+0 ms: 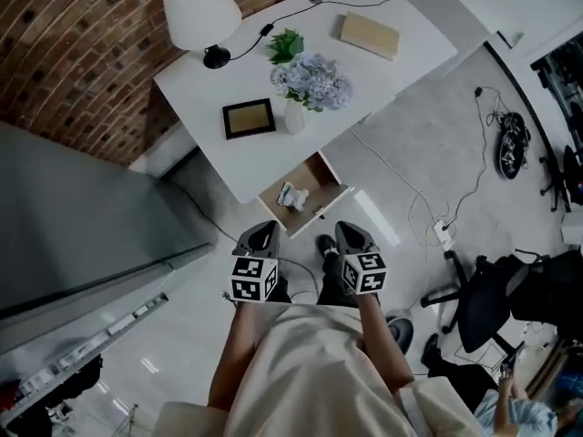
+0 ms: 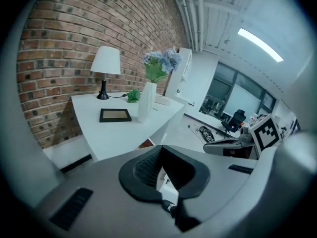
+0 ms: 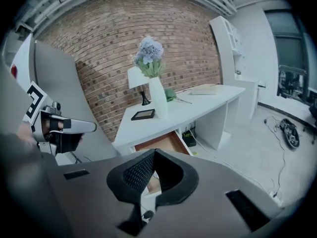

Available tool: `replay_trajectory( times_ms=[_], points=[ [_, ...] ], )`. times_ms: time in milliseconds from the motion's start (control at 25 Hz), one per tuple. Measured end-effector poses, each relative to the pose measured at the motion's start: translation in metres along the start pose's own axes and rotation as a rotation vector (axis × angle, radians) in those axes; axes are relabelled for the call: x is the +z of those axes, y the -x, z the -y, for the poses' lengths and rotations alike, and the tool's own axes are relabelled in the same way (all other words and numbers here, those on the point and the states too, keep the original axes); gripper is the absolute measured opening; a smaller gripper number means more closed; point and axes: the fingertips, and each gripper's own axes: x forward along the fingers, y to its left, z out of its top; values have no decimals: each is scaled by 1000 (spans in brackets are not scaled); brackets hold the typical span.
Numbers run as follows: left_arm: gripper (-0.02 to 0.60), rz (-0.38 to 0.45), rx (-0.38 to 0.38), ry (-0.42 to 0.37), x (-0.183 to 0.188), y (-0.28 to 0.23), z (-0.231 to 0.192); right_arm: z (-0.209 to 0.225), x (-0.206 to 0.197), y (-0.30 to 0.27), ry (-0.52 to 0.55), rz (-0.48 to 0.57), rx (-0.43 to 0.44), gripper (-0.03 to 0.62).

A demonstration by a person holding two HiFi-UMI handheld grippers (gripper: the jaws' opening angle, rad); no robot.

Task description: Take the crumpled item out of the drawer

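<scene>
A wooden drawer [image 1: 305,192] stands pulled open under the front edge of the white desk [image 1: 383,71]. Inside it lies a crumpled white item [image 1: 291,196]. My left gripper [image 1: 261,236] and right gripper [image 1: 352,236] hang side by side just short of the drawer, above the floor, both shut and empty. In the right gripper view the open drawer [image 3: 161,143] shows beyond the shut right gripper [image 3: 153,177], and the crumpled item is hidden behind the jaws. The left gripper [image 2: 163,175] points at the desk's corner, with only a sliver of the drawer [image 2: 146,144] showing.
On the desk stand a white lamp [image 1: 200,12], a picture frame [image 1: 249,117], a vase of blue flowers [image 1: 305,89], a small green plant [image 1: 286,45] and a flat tan book [image 1: 369,35]. Cables [image 1: 428,212] trail on the floor to the right, near an office chair [image 1: 496,303].
</scene>
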Motion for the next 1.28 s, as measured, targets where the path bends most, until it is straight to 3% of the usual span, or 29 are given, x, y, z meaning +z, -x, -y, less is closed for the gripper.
replay_trajectory(
  times_ms=[280, 520, 720, 1040, 1280],
  points=[
    [16, 23, 209, 139, -9, -13, 6, 18, 19, -32, 197, -98, 229, 25],
    [17, 38, 341, 239, -33, -28, 25, 46, 7, -55, 317, -184, 360, 25],
    [16, 67, 451, 308, -59, -20, 31, 42, -4, -87, 438, -239, 459, 25],
    [17, 88, 518, 352, -102, -18, 14, 1, -56, -161, 572, -327, 535, 25],
    [16, 82, 503, 375, -124, -58, 6, 22, -103, -216, 511, -391, 503, 25]
  ],
)
